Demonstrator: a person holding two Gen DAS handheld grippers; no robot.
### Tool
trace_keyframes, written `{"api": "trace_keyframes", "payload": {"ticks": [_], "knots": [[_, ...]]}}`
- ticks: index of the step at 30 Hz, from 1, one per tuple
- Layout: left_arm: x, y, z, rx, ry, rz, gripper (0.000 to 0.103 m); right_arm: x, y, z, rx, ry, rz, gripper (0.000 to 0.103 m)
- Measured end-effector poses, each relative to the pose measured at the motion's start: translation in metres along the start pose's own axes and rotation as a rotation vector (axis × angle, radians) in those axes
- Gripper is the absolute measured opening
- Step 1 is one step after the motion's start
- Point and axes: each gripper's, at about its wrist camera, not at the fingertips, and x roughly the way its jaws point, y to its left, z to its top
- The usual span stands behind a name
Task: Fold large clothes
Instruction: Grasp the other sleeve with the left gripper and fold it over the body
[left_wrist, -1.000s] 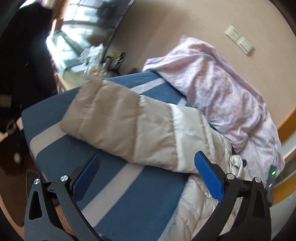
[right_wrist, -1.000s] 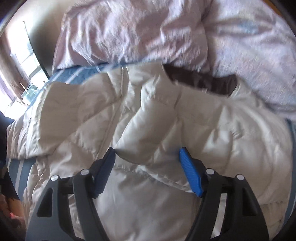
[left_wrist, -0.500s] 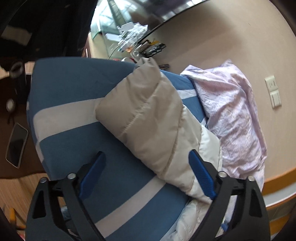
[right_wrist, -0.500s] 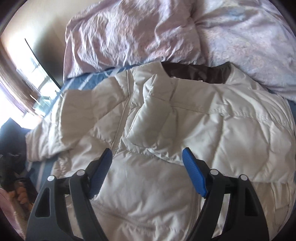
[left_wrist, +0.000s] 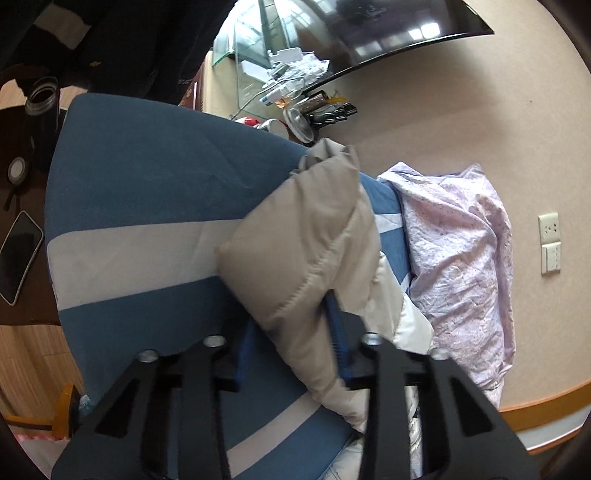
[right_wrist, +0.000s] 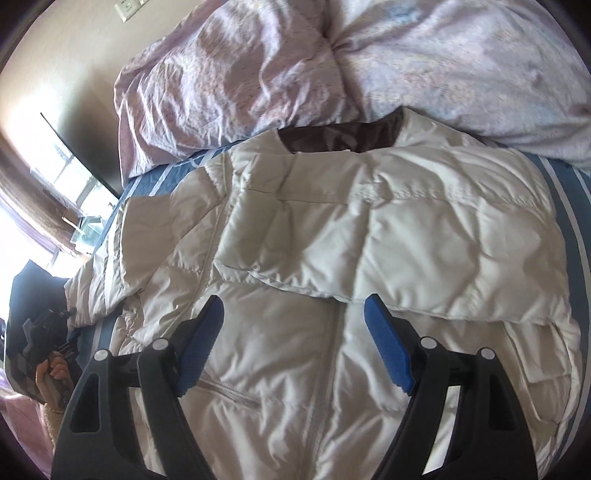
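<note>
One jacket (right_wrist: 332, 258) (two grippers (left_wrist: 291, 350))

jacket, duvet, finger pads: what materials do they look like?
Jacket: likely smooth nylon or polyester shell over puffy fill; slight sheen, stitched quilt lines.
Duvet: probably woven cotton, matte; fine creases, small print.
Finger pads: blue, looks like ribbed rubber or plastic; can't tell which.

The puffer jacket (right_wrist: 332, 258) is quilted, faintly shiny cloth with a dark satin lining; the striped bedsheet (left_wrist: 147, 192) is matt woven cotton, the lilac duvet (left_wrist: 461, 258) crumpled; the gripper fingers (right_wrist: 388, 350) carry ribbed blue rubbery pads on matt black plastic
</note>
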Motion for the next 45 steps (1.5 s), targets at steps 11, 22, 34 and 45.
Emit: {"api": "trace_keyframes", "payload": {"ticks": [11, 22, 34, 45], "knots": [[-0.023, -0.089, 0.004, 0.209, -0.085, -0.028, 0.010, -0.039, -0.045, -0.015, 0.047, -0.074, -0.045, 0.079], [-0.059, -0.259, -0.074, 0.582, -0.114, -0.231, 0.010, -0.087, -0.105, -0.028, 0.138, -0.165, -0.092, 0.079], [-0.025, -0.359, -0.273, 0.957, 0.170, -0.457, 0.009, -0.104, -0.146, -0.043, 0.202, -0.190, -0.118, 0.079], [0.036, -0.354, -0.381, 1.105, 0.376, -0.401, 0.009, -0.105, -0.169, -0.048, 0.238, -0.204, -0.139, 0.080]]}}
